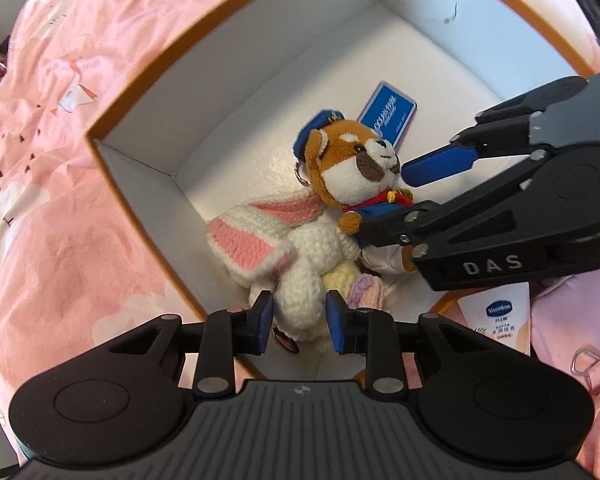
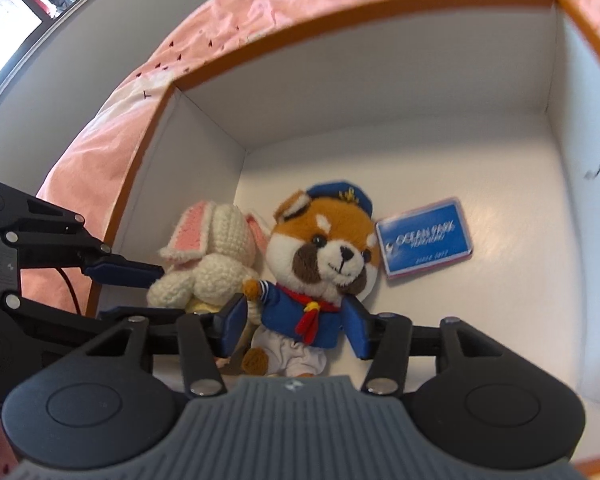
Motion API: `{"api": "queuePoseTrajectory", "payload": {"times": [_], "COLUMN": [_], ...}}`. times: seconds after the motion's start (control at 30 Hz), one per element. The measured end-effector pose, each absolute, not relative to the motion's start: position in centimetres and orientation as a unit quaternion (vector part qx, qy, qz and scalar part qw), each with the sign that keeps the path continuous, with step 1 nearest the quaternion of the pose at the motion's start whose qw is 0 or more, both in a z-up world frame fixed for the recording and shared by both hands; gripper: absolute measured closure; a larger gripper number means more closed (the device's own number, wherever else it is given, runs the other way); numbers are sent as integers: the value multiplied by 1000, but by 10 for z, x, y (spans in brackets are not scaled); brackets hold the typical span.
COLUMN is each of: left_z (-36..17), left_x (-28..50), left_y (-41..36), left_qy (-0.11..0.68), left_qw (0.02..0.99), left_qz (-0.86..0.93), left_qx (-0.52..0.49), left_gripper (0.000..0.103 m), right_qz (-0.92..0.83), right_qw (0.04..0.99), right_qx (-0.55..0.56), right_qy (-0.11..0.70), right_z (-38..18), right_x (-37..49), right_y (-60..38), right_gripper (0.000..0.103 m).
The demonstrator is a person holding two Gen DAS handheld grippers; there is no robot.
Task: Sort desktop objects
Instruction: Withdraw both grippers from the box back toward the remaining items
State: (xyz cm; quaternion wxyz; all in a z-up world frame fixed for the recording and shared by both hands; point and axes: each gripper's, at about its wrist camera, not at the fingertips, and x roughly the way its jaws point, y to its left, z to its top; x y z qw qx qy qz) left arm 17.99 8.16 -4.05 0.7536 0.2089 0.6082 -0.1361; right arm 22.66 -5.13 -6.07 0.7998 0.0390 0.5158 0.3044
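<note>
Biggest thing in view is the pink bedsheet (image 1: 60,152), spread under everything, so this sorting is happening on a bed. Sitting on it is the box (image 1: 140,140), orange outside, white inside, open at the top, and it is plainly the collecting bin: toys go in, walls keep them from rolling off the soft sheet.

Inside, both toys are bunched into one corner. The crocheted rabbit (image 1: 296,280) lies against the near wall, pink-lined ears flopped out. The left gripper (image 1: 300,326) is right on it, fingers narrow, one on each side of the white body. I can't tell whether they pinch or just bracket it.

Next to it, touching, the sailor fox plush (image 2: 320,260) in blue cap and jacket, red scarf at the neck. The right gripper (image 2: 296,326) comes in over the box wall with its fingers spread wider, one at each flank of the blue jacket. Contact looks likely on the sleeves, but firm grip or fresh release, hard to call. My read: each hand is setting its toy down side by side so soft toys share one corner.

Smaller now: the blue card (image 2: 424,248) lies flat on the box floor just beside the fox's head, clear of both grippers.

Outside the box, near its corner, a Vaseline tube (image 1: 496,316) rests on the sheet, not yet sorted.
</note>
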Motion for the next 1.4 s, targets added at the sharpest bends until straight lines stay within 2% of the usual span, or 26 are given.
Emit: {"api": "queuePoseTrajectory", "payload": {"times": [0.07,0.17,0.67,0.97,1.27,1.4], "left_z": [-35,-25,24,37,25,14], "left_x": [175,165,106,61,27,17], "left_y": [85,90,82,56,36,28], "left_qy": [599,584,470,410,415,429], "left_qw": [764,781,870,904,903,896], "left_qz": [-135,-141,-112,-101,-100,-105], "left_qx": [195,169,103,63,43,38], "left_gripper": [60,50,49,49,49,49], "right_qz": [302,296,289,291,288,279], "right_qw": [812,830,882,886,897,892], "right_qx": [23,0,-26,-43,-47,-63], "right_qy": [498,474,371,360,334,349], "right_z": [-54,-45,-2,-3,0,-5], "right_x": [221,211,150,98,52,42], "right_y": [-50,-49,-84,-113,-148,-158], "right_gripper": [39,38,37,40,40,40]}}
